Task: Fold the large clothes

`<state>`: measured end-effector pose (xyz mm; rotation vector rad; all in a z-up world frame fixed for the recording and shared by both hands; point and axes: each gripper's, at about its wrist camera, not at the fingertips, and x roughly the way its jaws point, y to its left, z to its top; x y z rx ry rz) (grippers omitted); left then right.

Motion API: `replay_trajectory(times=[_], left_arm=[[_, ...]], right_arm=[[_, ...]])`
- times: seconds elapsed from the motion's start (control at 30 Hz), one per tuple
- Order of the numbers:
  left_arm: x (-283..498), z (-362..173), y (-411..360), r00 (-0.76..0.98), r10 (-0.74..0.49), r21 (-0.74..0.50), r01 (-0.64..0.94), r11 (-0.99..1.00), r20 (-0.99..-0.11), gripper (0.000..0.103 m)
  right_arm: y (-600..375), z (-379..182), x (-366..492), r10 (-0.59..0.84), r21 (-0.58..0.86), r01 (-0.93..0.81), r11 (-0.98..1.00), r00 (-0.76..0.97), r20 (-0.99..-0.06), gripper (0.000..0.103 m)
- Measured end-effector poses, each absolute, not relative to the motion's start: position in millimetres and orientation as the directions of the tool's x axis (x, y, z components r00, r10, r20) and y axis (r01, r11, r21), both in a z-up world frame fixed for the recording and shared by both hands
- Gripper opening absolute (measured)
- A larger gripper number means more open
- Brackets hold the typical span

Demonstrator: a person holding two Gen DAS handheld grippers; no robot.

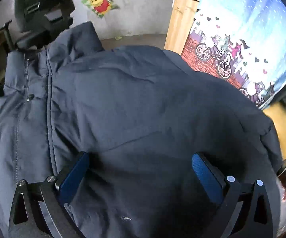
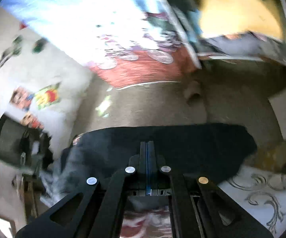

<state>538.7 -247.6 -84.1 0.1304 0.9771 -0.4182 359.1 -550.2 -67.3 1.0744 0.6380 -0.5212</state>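
A large dark navy padded jacket (image 1: 135,107) fills the left wrist view, lying spread out with its zipper (image 1: 25,83) and collar toward the upper left. My left gripper (image 1: 141,162) is open, its blue pads (image 1: 77,172) resting apart on the jacket fabric. In the blurred right wrist view, my right gripper (image 2: 147,148) is shut with its fingers pressed together on the jacket's dark edge (image 2: 192,138), which hangs in front of it.
A black office chair (image 1: 41,13) stands behind the jacket's collar. A wooden cabinet (image 1: 180,19) and a colourful bicycle-print curtain (image 1: 242,39) are at the right. A white patterned cloth (image 2: 262,198) lies at lower right. Cartoon posters (image 1: 99,3) hang on the wall.
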Motion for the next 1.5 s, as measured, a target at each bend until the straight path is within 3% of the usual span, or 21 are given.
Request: replay_trajectory(times=[0.13,0.2,0.23,0.27,0.37,0.5,0.63,0.7,0.73,0.77,0.87,0.9,1.03,1.2,1.33,1.5], left_arm=[[531.0,-85.6,-243.5,0.486,-0.283,-0.066,0.415,0.907,-0.827,0.103],[528.4,-85.8,-240.7,0.485,-0.282,-0.063,0.420,0.905,-0.828,0.103],[526.9,-85.7,-239.2,0.485,-0.286,-0.063,0.425,0.903,-0.827,0.103],[525.6,-85.5,-238.0,0.485,-0.289,-0.063,0.430,0.901,-0.826,0.103],[524.0,-84.9,-235.7,0.489,-0.289,-0.054,0.439,0.897,-0.823,0.103],[520.2,-87.2,-234.4,0.498,-0.279,-0.034,0.445,0.895,-0.821,0.103],[518.1,-85.8,-233.1,0.498,-0.277,-0.034,0.442,0.897,-0.822,0.103],[516.5,-84.3,-230.6,0.498,-0.279,-0.038,0.440,0.897,-0.821,0.103],[515.6,-83.4,-229.0,0.497,-0.280,-0.040,0.440,0.897,-0.821,0.103],[514.7,-81.6,-227.0,0.495,-0.282,-0.043,0.439,0.897,-0.822,0.103],[512.7,-76.1,-220.8,0.486,-0.286,-0.056,0.433,0.899,-0.826,0.103],[512.0,-74.2,-218.1,0.484,-0.289,-0.064,0.430,0.901,-0.826,0.103],[512.1,-59.7,-191.5,0.483,-0.322,-0.127,0.392,0.911,-0.815,0.103],[509.8,-33.8,-138.0,0.520,-0.342,-0.184,0.332,0.925,-0.782,0.103],[505.4,-9.0,-86.7,0.558,-0.338,-0.210,0.282,0.936,-0.758,0.103],[492.4,15.7,-7.0,0.616,-0.323,-0.247,0.207,0.947,-0.719,0.103]], right_arm=[[-547.9,-68.8,363.5,0.024,0.640,0.673,0.371,0.682,-0.731,0.003],[-552.9,-80.7,353.7,0.059,0.650,0.702,0.293,0.665,-0.745,0.032],[-557.9,-88.7,348.5,0.072,0.646,0.726,0.234,0.650,-0.757,0.077],[-561.9,-96.7,341.1,0.072,0.632,0.756,0.170,0.630,-0.773,0.097],[-567.9,-122.9,326.2,0.131,0.624,0.781,0.012,0.617,-0.776,0.096],[-579.2,-156.0,341.6,0.174,0.519,0.854,-0.029,0.515,-0.839,0.096],[-592.7,-182.9,359.5,0.173,0.505,0.852,-0.137,0.522,-0.835,0.095],[-591.0,-189.3,362.6,0.137,0.516,0.840,-0.165,0.538,-0.832,0.072],[-585.0,-190.3,364.3,0.118,0.522,0.835,-0.172,0.544,-0.831,0.040],[-583.2,-189.0,363.1,0.097,0.537,0.824,-0.179,0.558,-0.824,0.025],[-584.4,-168.3,357.3,0.003,0.604,0.787,-0.128,0.610,-0.793,0.010],[-583.8,-154.9,357.2,-0.032,0.614,0.781,-0.117,0.614,-0.788,0.009],[-565.1,-51.2,377.5,-0.233,0.615,0.752,0.237,0.659,-0.715,0.008],[-474.4,96.2,419.8,-0.366,0.416,0.548,0.726,0.819,-0.441,0.008],[-366.4,157.9,459.2,-0.247,0.159,0.301,0.940,0.925,-0.288,0.008],[-245.8,168.1,497.6,0.036,0.015,-0.033,0.999,0.941,-0.335,0.008]])
